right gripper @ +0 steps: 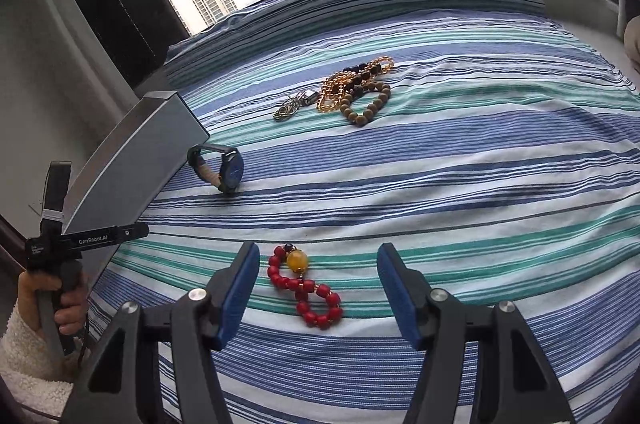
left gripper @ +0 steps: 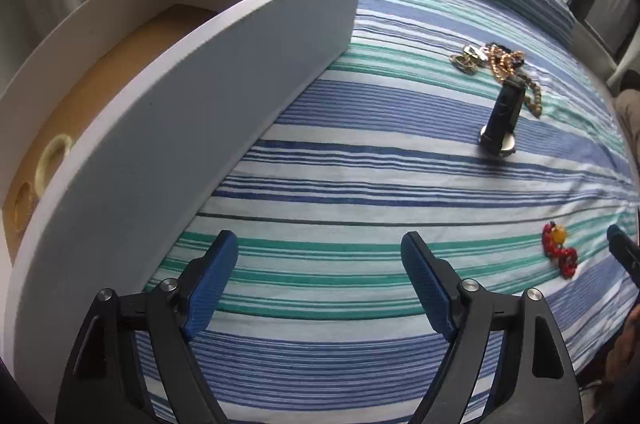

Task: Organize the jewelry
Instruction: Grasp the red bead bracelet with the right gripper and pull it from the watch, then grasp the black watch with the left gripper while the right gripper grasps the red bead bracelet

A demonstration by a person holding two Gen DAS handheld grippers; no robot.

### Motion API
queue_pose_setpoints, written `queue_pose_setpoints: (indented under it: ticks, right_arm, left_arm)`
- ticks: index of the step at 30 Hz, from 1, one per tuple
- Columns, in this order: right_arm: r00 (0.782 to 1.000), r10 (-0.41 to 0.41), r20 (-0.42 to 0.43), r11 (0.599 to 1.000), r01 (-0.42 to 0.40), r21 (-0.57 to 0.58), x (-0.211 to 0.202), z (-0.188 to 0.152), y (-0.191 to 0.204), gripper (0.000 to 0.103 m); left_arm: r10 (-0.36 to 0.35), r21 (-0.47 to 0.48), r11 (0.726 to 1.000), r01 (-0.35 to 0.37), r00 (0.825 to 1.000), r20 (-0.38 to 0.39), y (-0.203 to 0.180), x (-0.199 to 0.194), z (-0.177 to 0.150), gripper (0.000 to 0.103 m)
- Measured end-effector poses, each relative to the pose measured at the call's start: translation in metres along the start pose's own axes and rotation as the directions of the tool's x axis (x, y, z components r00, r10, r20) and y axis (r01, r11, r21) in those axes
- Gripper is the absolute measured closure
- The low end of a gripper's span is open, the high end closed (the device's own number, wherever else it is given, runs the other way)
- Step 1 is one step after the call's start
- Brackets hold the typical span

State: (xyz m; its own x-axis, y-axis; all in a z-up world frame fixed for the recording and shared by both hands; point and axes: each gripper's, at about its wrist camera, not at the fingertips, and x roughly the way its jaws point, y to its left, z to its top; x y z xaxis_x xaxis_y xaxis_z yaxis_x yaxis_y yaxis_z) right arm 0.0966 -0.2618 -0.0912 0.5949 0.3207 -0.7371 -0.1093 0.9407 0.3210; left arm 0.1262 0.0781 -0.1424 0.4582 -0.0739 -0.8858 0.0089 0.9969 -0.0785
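Observation:
A red bead bracelet (right gripper: 306,290) with a yellow bead lies on the striped cloth between my right gripper's (right gripper: 318,252) open fingers; it also shows in the left wrist view (left gripper: 560,254). A dark watch (right gripper: 224,171) (left gripper: 502,115) stands on edge near the white box (left gripper: 208,95) (right gripper: 136,163). A pile of amber, black and brown bead bracelets (right gripper: 354,89) (left gripper: 508,61) and small metal pieces (right gripper: 292,105) (left gripper: 466,59) lies farther back. My left gripper (left gripper: 320,244) is open and empty beside the box. Two bangles (left gripper: 52,159) lie inside the box.
The striped cloth (right gripper: 480,163) covers the surface up to a window sill with dark frames behind. A person's hand (right gripper: 60,300) holds the left gripper handle at the lower left of the right wrist view.

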Motion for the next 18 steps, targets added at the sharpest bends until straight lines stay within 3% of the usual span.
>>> queue_pose_setpoints:
  ticks: [6, 13, 18]
  right_arm:
    - [1.000, -0.011, -0.013, 1.000, 0.010, -0.003, -0.004, -0.005, 0.006, 0.040]
    - [0.999, -0.054, -0.004, 0.998, 0.054, 0.016, -0.012, -0.008, -0.009, 0.040]
    - [0.999, -0.050, -0.019, 0.998, 0.051, 0.044, -0.008, -0.011, -0.019, 0.040]
  left_arm:
    - [-0.100, 0.095, 0.991, 0.098, 0.995, 0.008, -0.043, -0.001, 0.013, 0.018]
    - [-0.154, 0.141, 0.979, 0.149, 0.988, 0.025, -0.068, -0.011, 0.026, 0.018]
    - [-0.256, 0.153, 0.955, 0.255, 0.967, -0.019, -0.098, 0.000, 0.048, 0.018]
